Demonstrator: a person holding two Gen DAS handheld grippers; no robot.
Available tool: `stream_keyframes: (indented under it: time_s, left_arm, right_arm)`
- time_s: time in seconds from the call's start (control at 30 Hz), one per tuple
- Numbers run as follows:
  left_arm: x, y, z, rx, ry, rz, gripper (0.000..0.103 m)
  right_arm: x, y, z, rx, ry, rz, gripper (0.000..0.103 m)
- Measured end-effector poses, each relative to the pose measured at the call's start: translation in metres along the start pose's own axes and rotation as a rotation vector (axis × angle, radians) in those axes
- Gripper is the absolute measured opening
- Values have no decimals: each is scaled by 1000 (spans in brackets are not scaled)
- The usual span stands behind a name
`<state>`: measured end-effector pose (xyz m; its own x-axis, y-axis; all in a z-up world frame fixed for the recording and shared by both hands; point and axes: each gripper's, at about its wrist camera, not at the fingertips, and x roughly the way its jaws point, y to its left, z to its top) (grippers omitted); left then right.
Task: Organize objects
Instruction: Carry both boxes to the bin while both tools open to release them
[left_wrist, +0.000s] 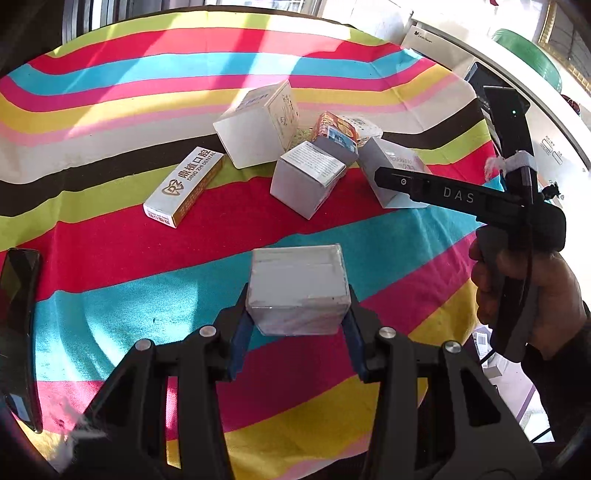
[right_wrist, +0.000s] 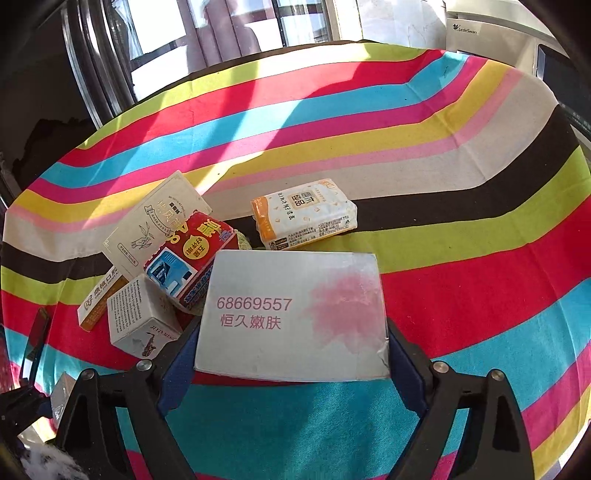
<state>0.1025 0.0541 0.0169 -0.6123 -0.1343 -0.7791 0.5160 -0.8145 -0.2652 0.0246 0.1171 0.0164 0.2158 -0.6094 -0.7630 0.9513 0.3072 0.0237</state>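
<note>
1. A small white box (left_wrist: 298, 291) sits clamped between the blue pads of the left gripper (left_wrist: 297, 334), near the camera and apart from the pile, probably to be set in its own spot.
2. The right gripper (right_wrist: 291, 363) stands wide around a flat grey box (right_wrist: 295, 314) printed with pink digits. Its pads flank both side edges; whether they press, I cannot tell.
3. Beyond lie the remaining cartons in a loose cluster (left_wrist: 295, 147) on the striped cloth (left_wrist: 110, 258), still unsorted.
</note>
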Motion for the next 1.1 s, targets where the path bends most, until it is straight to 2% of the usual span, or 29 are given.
stream_keyframes:
  time_s: [0.27,0.5,0.7,0.9,1.0,1.1]
  left_arm:
    - [-2,-28,-3,37,6,-59,49]
    - [2,-62,-7,99,21,-128,49]
    - [0,-101,-10,185,28,-212,49]
    - [6,-152,-20,316,68,-293,49]
    - [7,-172,-25,373,81,-325,49]
    - [9,-184,-28,387,97,-331,49]
  right_arm:
    - [-32,-23,-35,-61,36,-16,91]
    - [-64,-58,-63,-53,71,-60,91]
    - [-93,-86,-79,-65,84,-117,91]
    - [-112,-109,-91,-90,97,-183,91]
    - [-117,-116,-99,-112,137,-186,91]
    - [-120,-120,-111,-147,189,-183,91]
